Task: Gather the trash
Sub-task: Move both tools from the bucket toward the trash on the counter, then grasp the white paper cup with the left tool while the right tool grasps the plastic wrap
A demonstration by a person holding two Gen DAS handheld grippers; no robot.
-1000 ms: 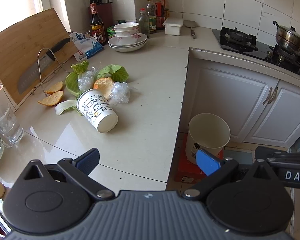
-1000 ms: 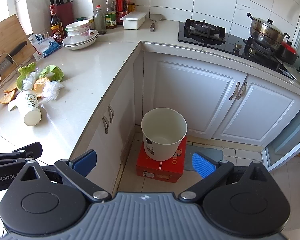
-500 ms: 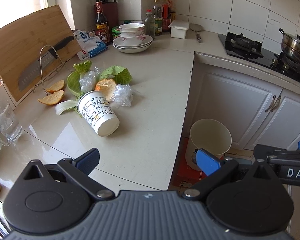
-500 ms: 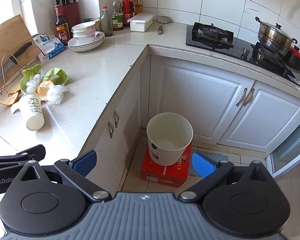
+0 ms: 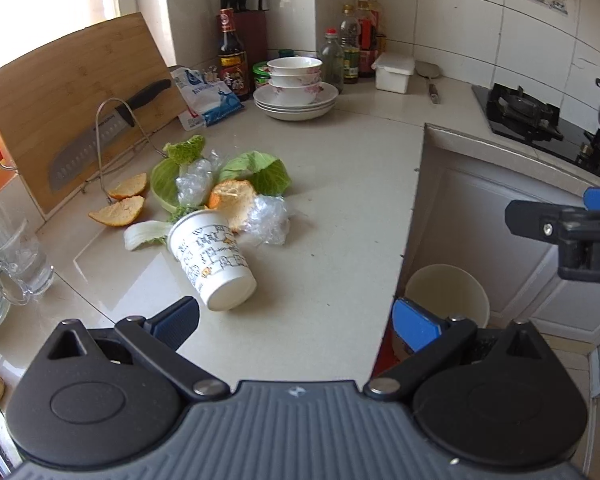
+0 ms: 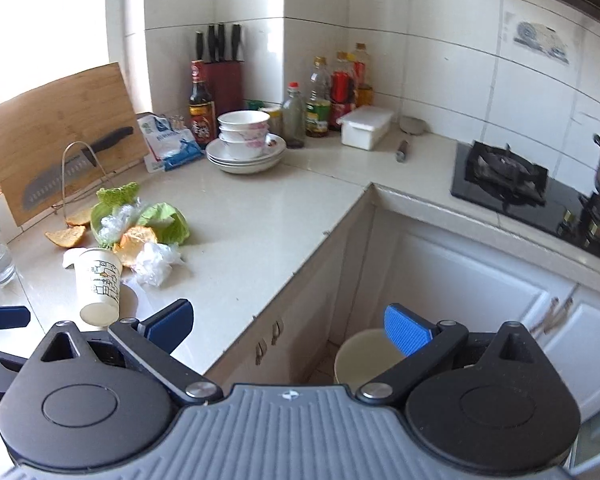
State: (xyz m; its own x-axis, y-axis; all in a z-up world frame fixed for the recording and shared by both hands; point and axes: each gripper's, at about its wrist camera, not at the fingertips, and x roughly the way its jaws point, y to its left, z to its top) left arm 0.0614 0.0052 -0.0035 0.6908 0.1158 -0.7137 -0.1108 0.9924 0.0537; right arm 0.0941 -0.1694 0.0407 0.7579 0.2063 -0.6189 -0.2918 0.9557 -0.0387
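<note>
W/ both tools gaping, paper cup [image 5: 210,258] lies just ahead of left tool [image 5: 296,322].

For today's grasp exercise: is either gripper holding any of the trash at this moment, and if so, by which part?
Nothing is held. The left gripper and right gripper are both open and empty; the paper cup lies untouched on the counter.

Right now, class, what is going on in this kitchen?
A person holds two grippers over the counter, both open and empty. The left gripper points at a tipped paper cup beside orange peels, cabbage leaves and crumpled plastic wrap. The white bin waits on the floor. No trash is picked up yet.
</note>
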